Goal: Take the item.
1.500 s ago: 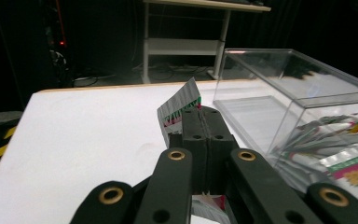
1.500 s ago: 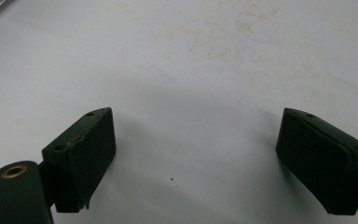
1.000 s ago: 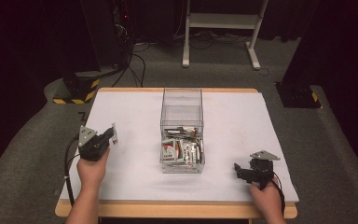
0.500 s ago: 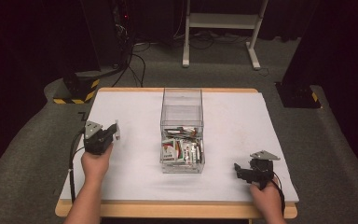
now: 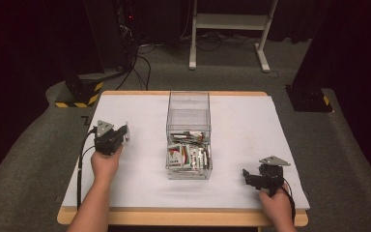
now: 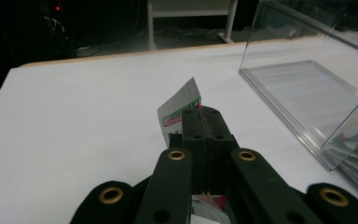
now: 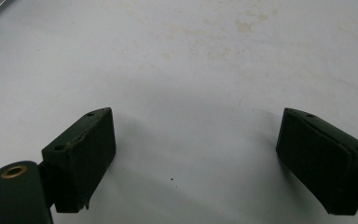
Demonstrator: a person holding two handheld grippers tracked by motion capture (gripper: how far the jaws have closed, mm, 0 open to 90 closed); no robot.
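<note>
- Table [image 5: 125, 193]: one, white top with a wooden edge.
- Clear box [image 5: 188, 116]: one, long and open-topped, at the table's centre. Its near end holds a heap of small sachets [image 5: 188, 155]; the count cannot be told from the high view. Its far end has a bare floor.
- Sachet [image 6: 181, 108]: one, white with a red-and-green band, pinched between the left gripper's jaws. It sticks out past the jaw tips, tilted, above the white top, at about 9 o'clock from the box.
- Left gripper [image 5: 123, 136]: one, in the person's left hand [image 5: 105, 163]. Its two jaws are clamped together on the sachet, well apart from the box wall.
- Right gripper [image 5: 246, 174]: one, at about 4 o'clock from the box, near the table's front edge. Its two jaws stand wide apart over bare table, with nothing between them.
- Grey three-cornered plates: two, one on each gripper.
</note>
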